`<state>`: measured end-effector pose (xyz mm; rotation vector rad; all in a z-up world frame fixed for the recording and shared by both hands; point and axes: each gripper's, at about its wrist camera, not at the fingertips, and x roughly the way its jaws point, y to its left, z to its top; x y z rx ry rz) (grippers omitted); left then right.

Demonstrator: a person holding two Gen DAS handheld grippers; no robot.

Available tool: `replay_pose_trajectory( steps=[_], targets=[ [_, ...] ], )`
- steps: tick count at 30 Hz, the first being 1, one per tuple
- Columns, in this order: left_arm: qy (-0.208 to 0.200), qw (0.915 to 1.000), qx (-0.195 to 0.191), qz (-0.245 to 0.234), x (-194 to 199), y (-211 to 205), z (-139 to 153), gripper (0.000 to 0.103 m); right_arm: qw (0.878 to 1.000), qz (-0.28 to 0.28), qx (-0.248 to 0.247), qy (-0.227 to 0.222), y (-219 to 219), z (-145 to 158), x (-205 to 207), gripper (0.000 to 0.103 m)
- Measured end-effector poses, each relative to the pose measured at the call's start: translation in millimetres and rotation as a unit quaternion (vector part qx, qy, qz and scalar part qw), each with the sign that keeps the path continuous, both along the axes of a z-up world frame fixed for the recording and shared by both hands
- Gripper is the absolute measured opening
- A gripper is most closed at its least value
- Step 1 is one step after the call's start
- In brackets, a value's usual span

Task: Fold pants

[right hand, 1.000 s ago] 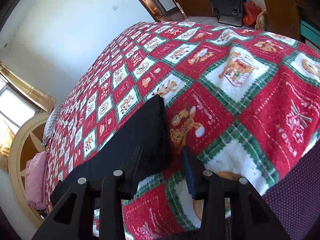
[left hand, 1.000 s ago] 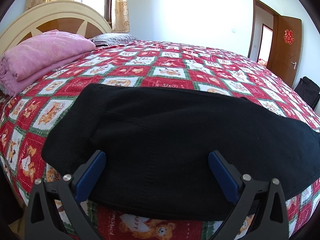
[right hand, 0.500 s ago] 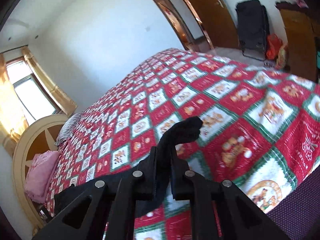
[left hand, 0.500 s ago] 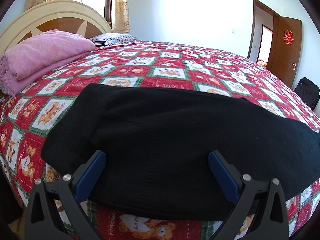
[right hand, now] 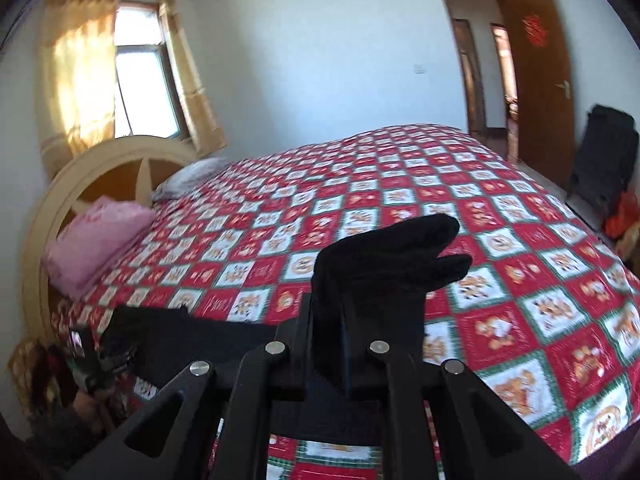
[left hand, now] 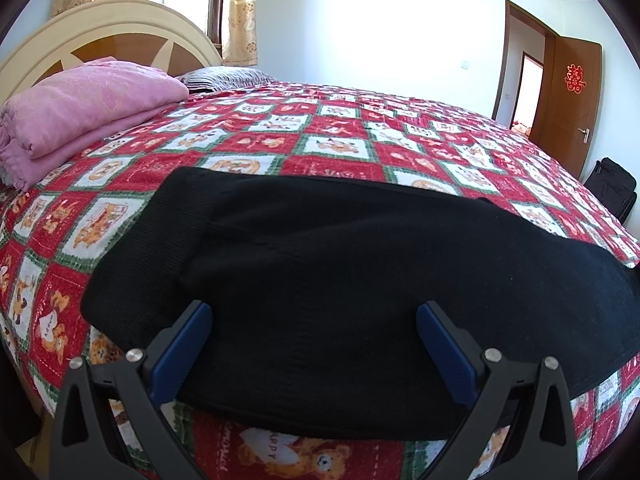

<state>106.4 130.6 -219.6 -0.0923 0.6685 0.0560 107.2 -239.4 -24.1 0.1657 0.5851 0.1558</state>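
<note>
A bed covered in a red, white and green patchwork quilt fills both views, with a cream and brown headboard at its far end. The black pants lie flat across the near edge of the quilt, waistband end toward the headboard side. A folded pink blanket rests beside the headboard, well apart from the pants.

The left gripper is held low and level at the near edge of the bed, pointing across the pants; its blue-padded fingers are spread wide, one to each side of the fabric's middle, gripping nothing.

The right gripper is raised above the quilt and tilted upward, its jaws pressed together on the leg end of the pants, which stands up and flops over to the right above the fingertips.
</note>
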Motion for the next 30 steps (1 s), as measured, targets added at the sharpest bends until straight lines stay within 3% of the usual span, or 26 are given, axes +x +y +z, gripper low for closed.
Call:
replay_pose_trajectory(
  steps=[6,10,15,17,19,23,27,30],
  targets=[
    [-0.007,0.9998,-0.019,0.0,-3,4,6,0.103,0.995,0.072,-0.052,0.041,72,-46,31,0.011],
    [-0.028,0.9994,-0.022,0.004,-10,4,18,0.103,0.986,0.117,-0.072,0.09,114,-100,45,0.011],
    [-0.047,0.9982,-0.02,-0.031,-15,-15,37,0.103,0.973,0.157,-0.081,0.15,140,-151,54,0.014],
    [-0.049,0.9973,-0.022,-0.05,-15,-21,44,0.103,0.967,0.176,-0.075,0.167,139,-155,53,0.025],
    [-0.049,0.9956,-0.026,-0.076,-14,-34,49,0.103,0.966,0.194,-0.06,0.16,133,-147,46,0.049],
    [-0.043,0.99,-0.034,-0.13,-5,-67,58,0.103,0.97,0.194,-0.011,0.144,104,-134,33,0.049],
    [-0.043,0.9857,-0.02,-0.162,-1,-99,62,0.103,0.979,0.142,-0.007,0.148,98,-141,46,0.049],
    [-0.041,0.9826,-0.009,-0.181,-2,-116,65,0.103,0.977,0.144,0.02,0.157,104,-145,60,0.049]
  ],
)
